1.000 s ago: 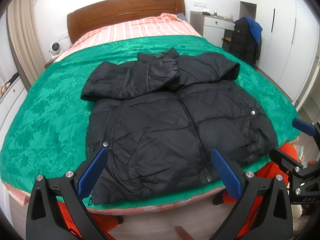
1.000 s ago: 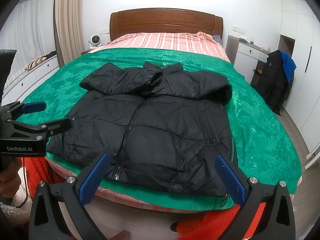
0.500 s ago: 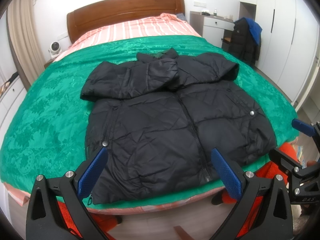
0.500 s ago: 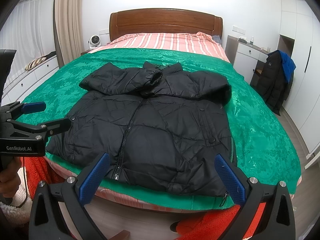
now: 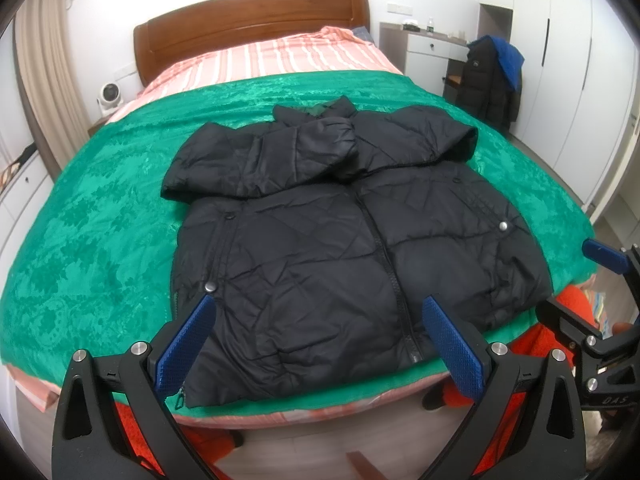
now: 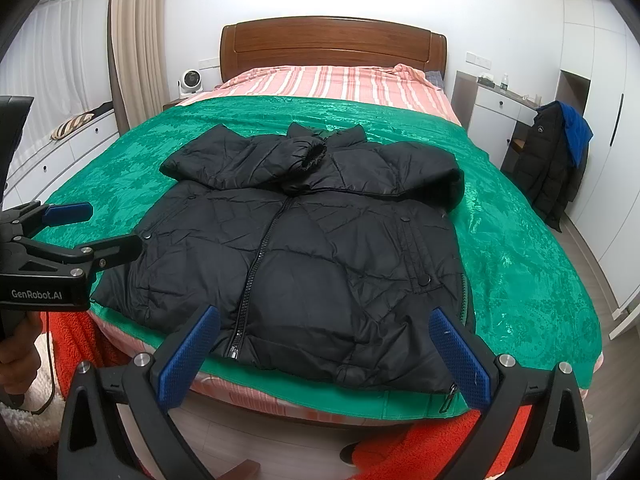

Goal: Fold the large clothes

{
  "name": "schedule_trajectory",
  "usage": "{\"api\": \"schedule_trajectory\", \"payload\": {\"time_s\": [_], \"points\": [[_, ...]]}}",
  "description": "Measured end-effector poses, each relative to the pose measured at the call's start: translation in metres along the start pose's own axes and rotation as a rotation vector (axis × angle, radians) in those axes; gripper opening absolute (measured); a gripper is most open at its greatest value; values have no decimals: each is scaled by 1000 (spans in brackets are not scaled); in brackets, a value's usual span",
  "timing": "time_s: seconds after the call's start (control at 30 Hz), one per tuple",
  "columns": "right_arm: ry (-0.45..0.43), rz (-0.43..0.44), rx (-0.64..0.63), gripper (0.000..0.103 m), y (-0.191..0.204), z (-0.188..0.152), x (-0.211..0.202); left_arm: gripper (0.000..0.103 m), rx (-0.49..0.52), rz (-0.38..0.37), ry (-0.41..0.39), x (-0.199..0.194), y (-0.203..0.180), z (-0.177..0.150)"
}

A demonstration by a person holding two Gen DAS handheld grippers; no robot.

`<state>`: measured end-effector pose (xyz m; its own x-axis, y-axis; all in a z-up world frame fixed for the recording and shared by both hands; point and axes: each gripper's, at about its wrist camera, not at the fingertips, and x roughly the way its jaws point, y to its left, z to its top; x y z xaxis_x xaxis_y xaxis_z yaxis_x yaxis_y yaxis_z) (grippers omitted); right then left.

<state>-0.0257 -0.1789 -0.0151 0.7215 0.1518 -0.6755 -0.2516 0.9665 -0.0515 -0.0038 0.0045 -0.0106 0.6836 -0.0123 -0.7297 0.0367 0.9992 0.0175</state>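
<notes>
A black quilted puffer jacket [image 5: 340, 240] lies front up and zipped on the green bedspread [image 5: 92, 240], hem toward me, both sleeves folded across the chest. It also shows in the right wrist view [image 6: 320, 248]. My left gripper [image 5: 318, 340] is open and empty, held off the foot of the bed just short of the hem. My right gripper [image 6: 324, 350] is open and empty, also short of the hem. The right gripper shows at the right edge of the left wrist view [image 5: 592, 296]; the left gripper shows at the left edge of the right wrist view [image 6: 80, 232].
The bed has a wooden headboard [image 6: 332, 46] and a striped pink sheet [image 6: 328, 84]. A white desk [image 6: 500, 108] and a chair draped with dark and blue coats [image 6: 556, 160] stand right of the bed. White drawers [image 6: 60, 148] and a small fan [image 6: 190, 80] are at the left.
Both grippers have edged very slightly toward the bed; the jacket has not moved and both grippers stay open.
</notes>
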Motion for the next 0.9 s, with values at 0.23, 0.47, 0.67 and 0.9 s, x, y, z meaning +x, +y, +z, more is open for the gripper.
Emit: {"api": "schedule_trajectory", "payload": {"time_s": [0.23,0.47,0.67,0.9], "points": [[-2,0,-2,103,0,0,-1,103,2,0,-6,-2,0,1],[-2,6,-11,103,3,-1,-2,103,1,0,-8,-3,0,1],[-5,8,-15,103,5,0,-2,103,0,1,-13,-5,0,0],[-1,11,-13,103,6,0,-1,103,3,-1,-10,-6,1,1]]}}
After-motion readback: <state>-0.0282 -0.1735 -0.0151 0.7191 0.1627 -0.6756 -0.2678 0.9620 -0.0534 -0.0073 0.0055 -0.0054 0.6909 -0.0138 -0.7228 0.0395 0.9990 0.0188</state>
